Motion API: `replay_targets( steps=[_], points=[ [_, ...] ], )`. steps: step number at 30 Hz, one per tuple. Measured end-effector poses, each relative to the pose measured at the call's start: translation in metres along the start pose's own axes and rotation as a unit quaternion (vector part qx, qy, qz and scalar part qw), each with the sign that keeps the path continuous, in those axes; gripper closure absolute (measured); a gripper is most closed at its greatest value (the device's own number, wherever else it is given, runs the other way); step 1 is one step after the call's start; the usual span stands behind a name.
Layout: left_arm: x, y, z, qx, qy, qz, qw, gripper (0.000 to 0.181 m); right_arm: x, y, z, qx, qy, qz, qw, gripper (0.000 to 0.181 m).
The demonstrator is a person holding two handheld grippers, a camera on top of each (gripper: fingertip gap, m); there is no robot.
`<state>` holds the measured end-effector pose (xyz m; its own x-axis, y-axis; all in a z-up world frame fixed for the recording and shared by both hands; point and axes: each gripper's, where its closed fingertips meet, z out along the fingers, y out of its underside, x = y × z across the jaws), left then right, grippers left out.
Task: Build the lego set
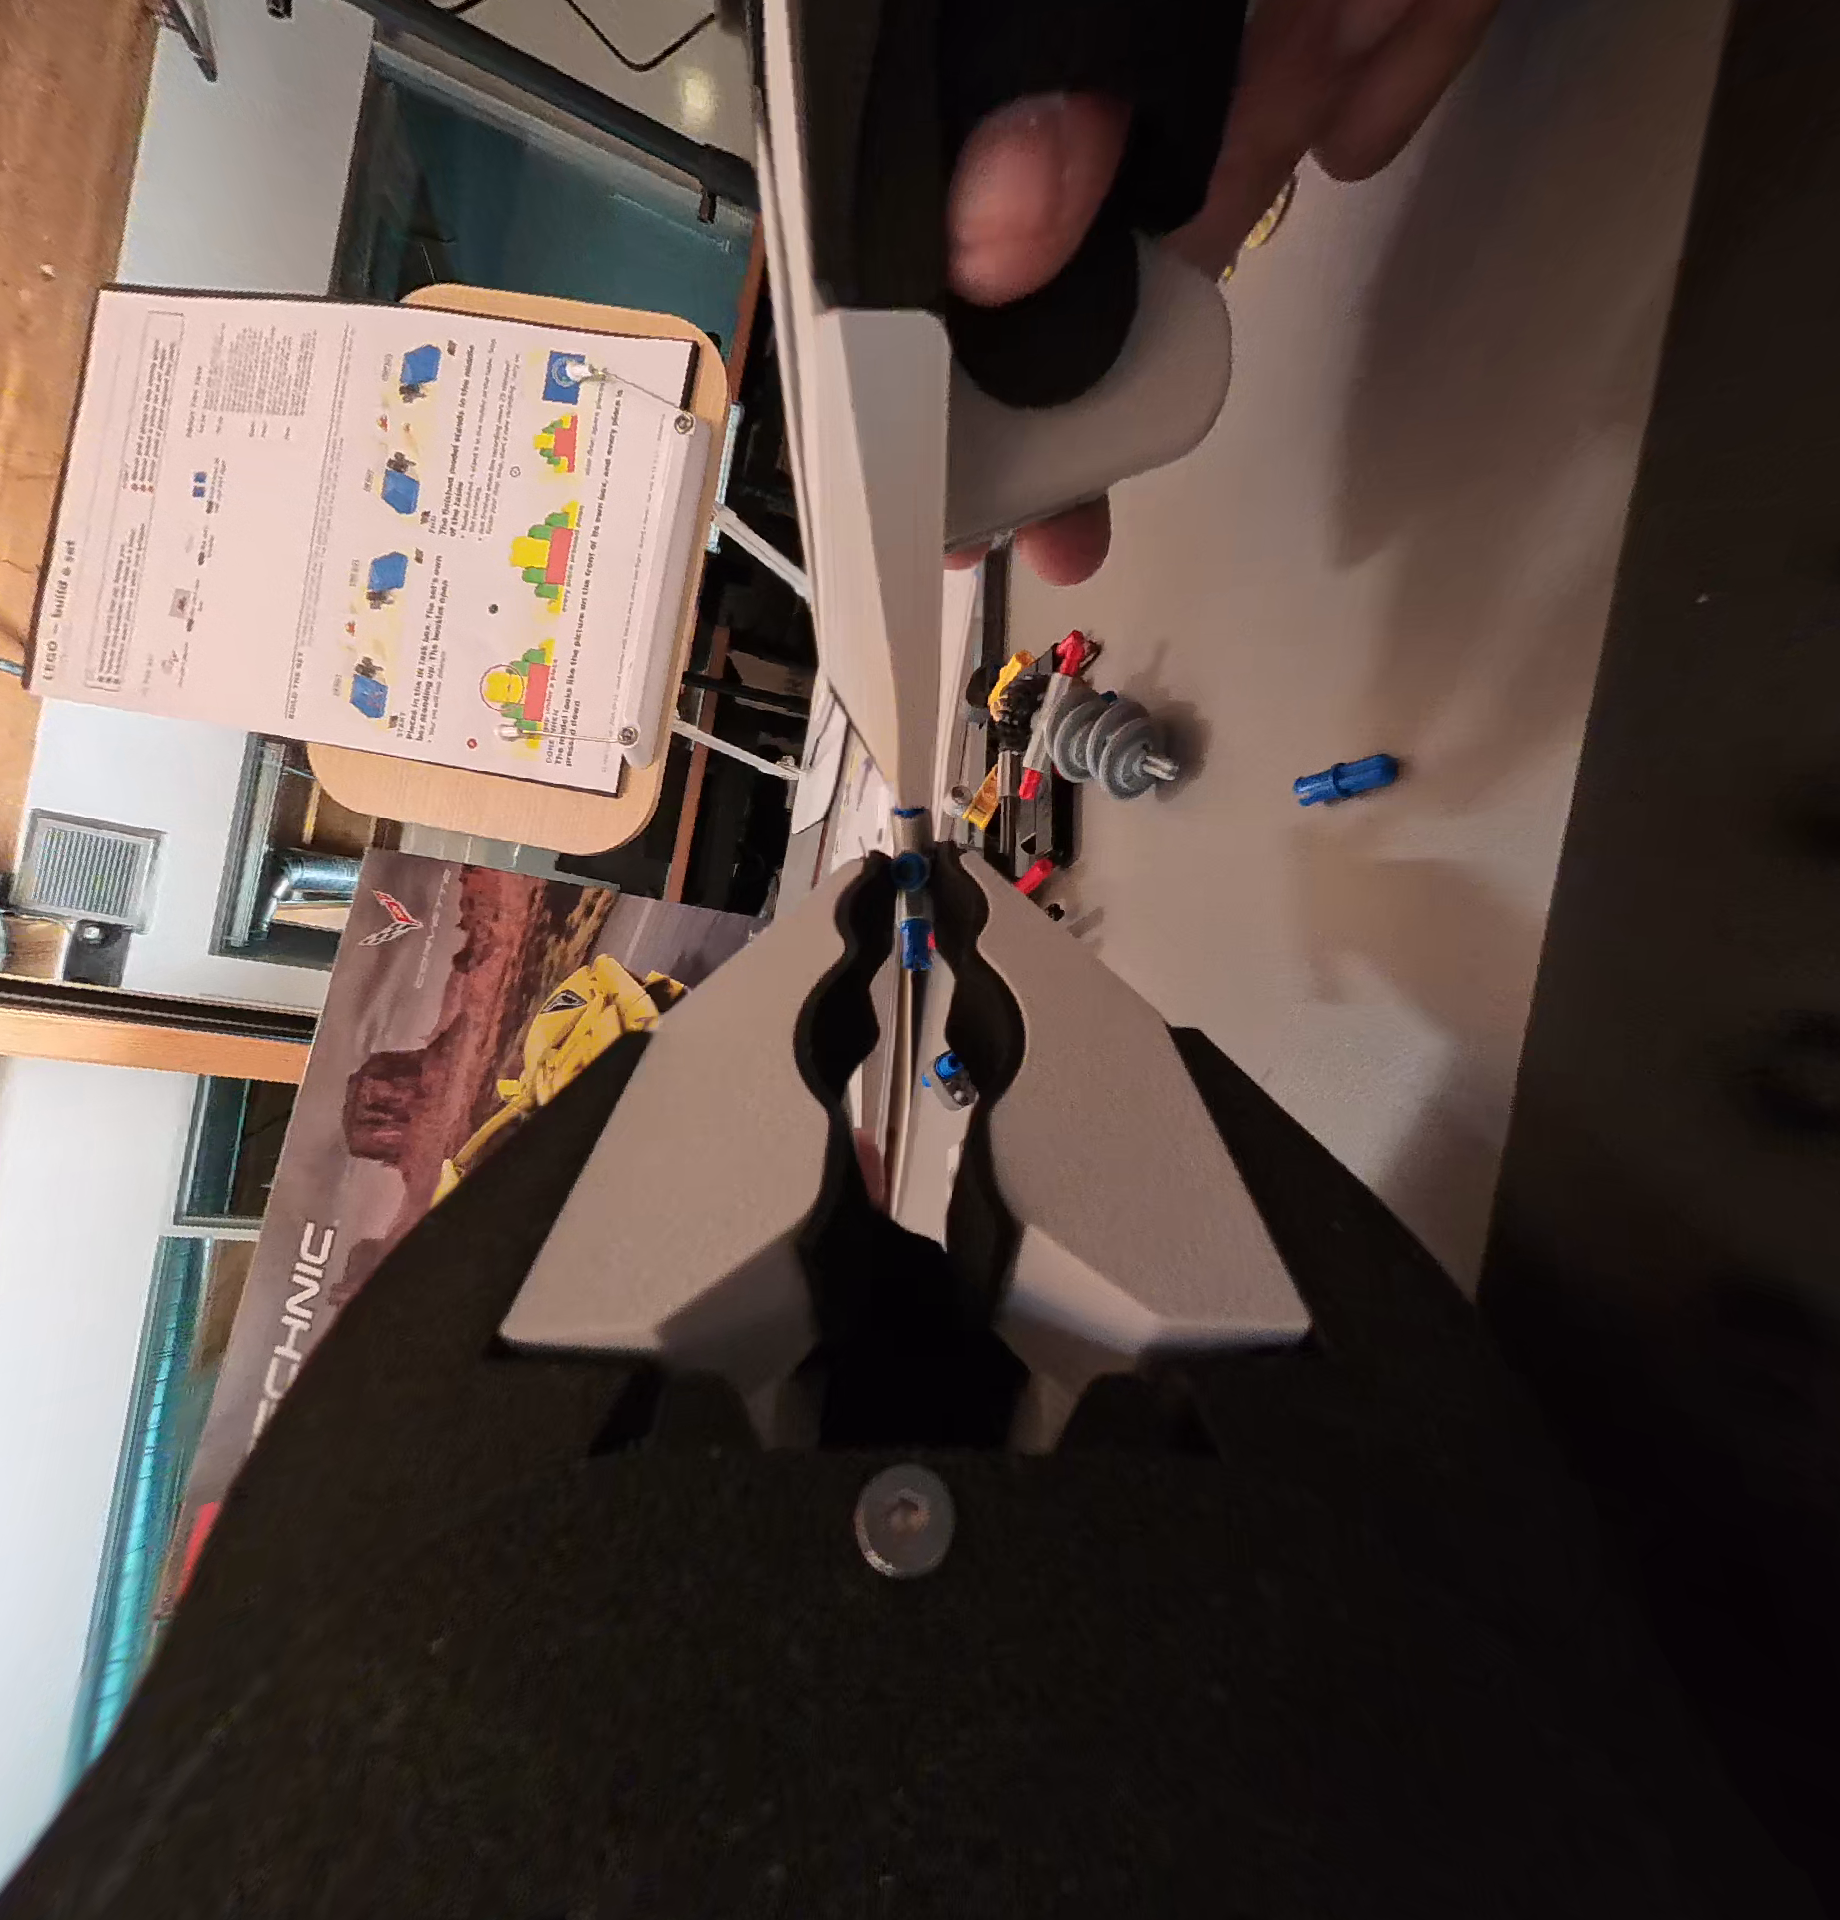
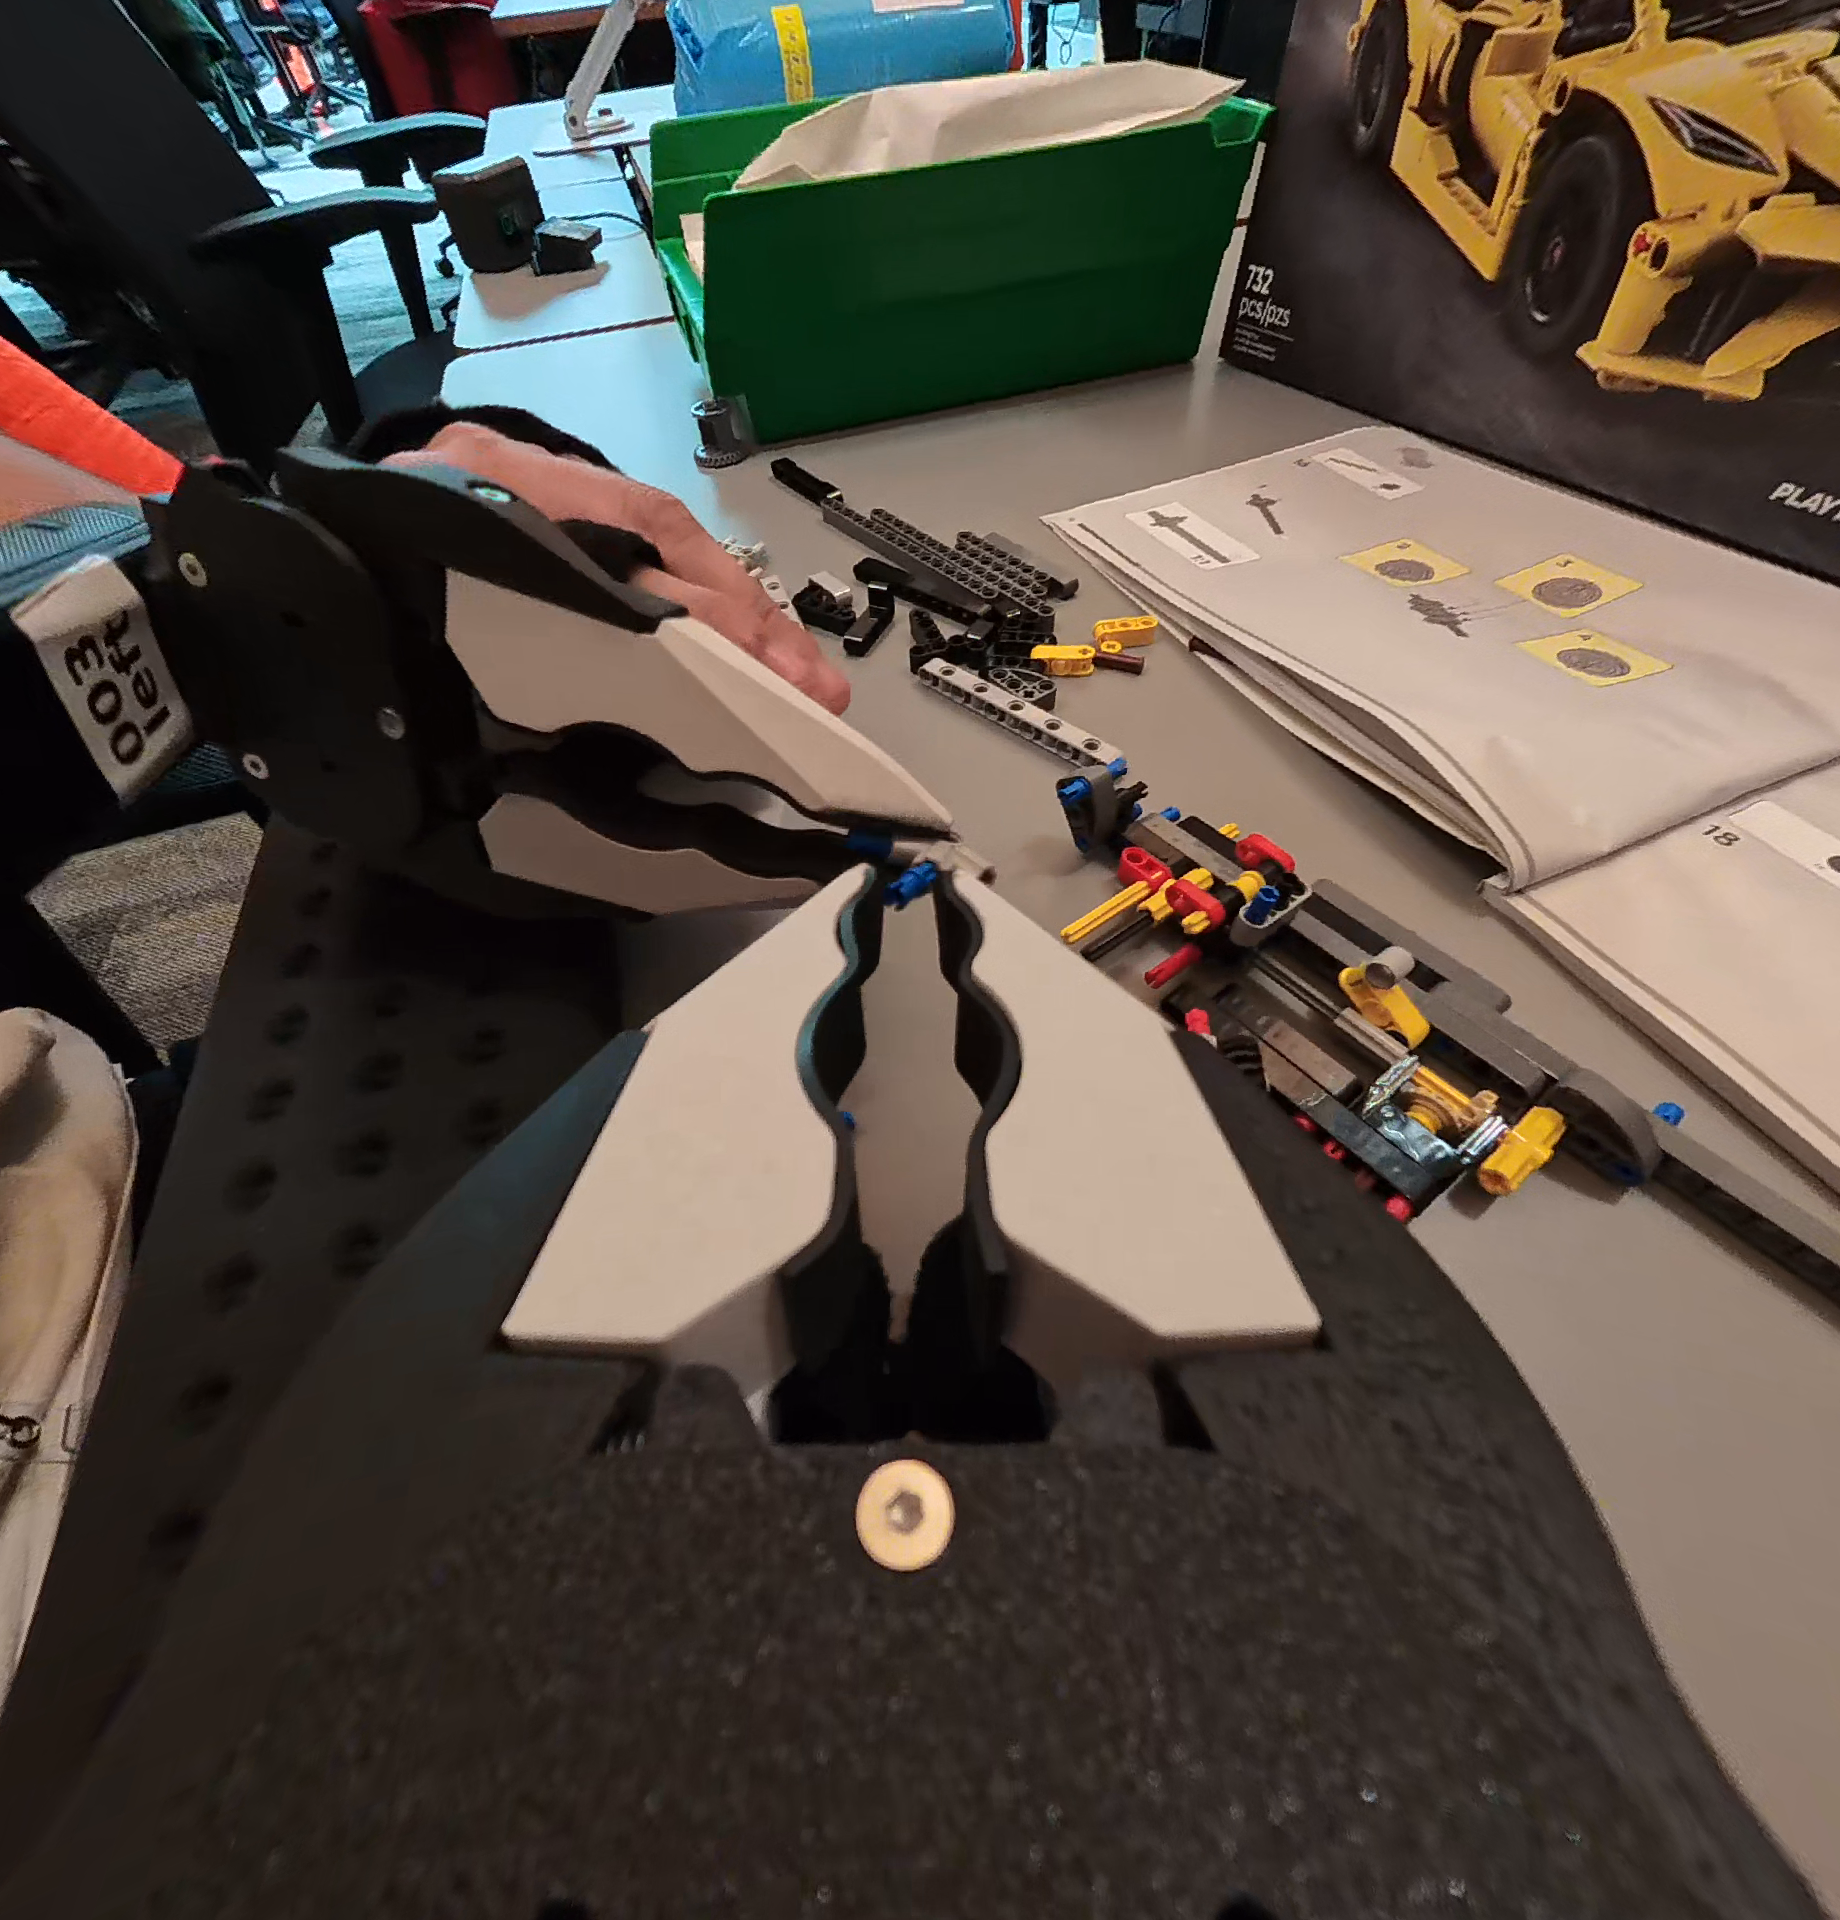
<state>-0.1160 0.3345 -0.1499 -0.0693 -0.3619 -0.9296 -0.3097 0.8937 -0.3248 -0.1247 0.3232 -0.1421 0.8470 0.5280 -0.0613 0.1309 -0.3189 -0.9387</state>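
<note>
My left gripper point(image 1: 911, 873) is shut on a small grey piece point(image 1: 914, 914) fitted with blue pins and holds it above the grey table point(image 1: 1363, 520). It comes in from the left in the right wrist view point(image 2: 937, 831). My right gripper point(image 2: 911, 881) meets it tip to tip and is shut on a blue pin point(image 2: 908, 885) at that piece's end point(image 2: 963, 857). In the left wrist view the right gripper point(image 1: 908, 802) reaches down from the top. The partly built black, grey, red and yellow model point(image 2: 1311, 997) lies on the table to the right, also in the left wrist view point(image 1: 1041, 748).
A loose blue pin point(image 1: 1347, 779) lies on the table. Black beams and yellow connectors point(image 2: 957, 592) lie behind the model. An open instruction booklet point(image 2: 1467, 665), a green bin point(image 2: 947, 270) and the set box point(image 2: 1570, 260) stand farther back. An instruction sheet on a stand point(image 1: 376, 520) is beyond the table. Only a small space, under 4 cm, lies between the two pairs of fingers.
</note>
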Motion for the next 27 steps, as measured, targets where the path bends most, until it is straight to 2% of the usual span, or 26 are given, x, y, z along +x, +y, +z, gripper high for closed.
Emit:
replay_targets(
  steps=[5, 12, 14, 17, 21, 27],
  points=[
    [0.002, -0.002, -0.001, 0.008, 0.008, -0.006, 1.0, 0.175, -0.001, 0.001, -0.001, -0.001, -0.004, -0.002, 1.0, 0.175],
    [0.0, -0.015, -0.009, 0.059, 0.02, -0.033, 0.998, 0.175, -0.01, -0.002, -0.012, 0.016, -0.085, 0.06, 0.994, 0.177],
    [-0.001, -0.016, -0.009, 0.06, 0.023, -0.036, 0.997, 0.176, -0.011, -0.003, -0.013, 0.018, -0.089, 0.062, 0.994, 0.177],
    [0.002, -0.01, -0.008, 0.044, 0.031, -0.034, 0.998, 0.176, -0.008, 0.002, -0.008, -0.002, -0.052, 0.016, 0.999, 0.177],
    [0.0, -0.009, -0.007, 0.04, 0.034, -0.052, 0.997, 0.175, -0.006, -0.001, -0.007, 0.004, -0.027, 0.002, 1.0, 0.178],
    [0.003, -0.001, -0.003, 0.011, 0.033, -0.035, 0.999, 0.176, 0.001, 0.003, 0.001, -0.023, 0.051, -0.049, 0.997, 0.178]
  ],
)
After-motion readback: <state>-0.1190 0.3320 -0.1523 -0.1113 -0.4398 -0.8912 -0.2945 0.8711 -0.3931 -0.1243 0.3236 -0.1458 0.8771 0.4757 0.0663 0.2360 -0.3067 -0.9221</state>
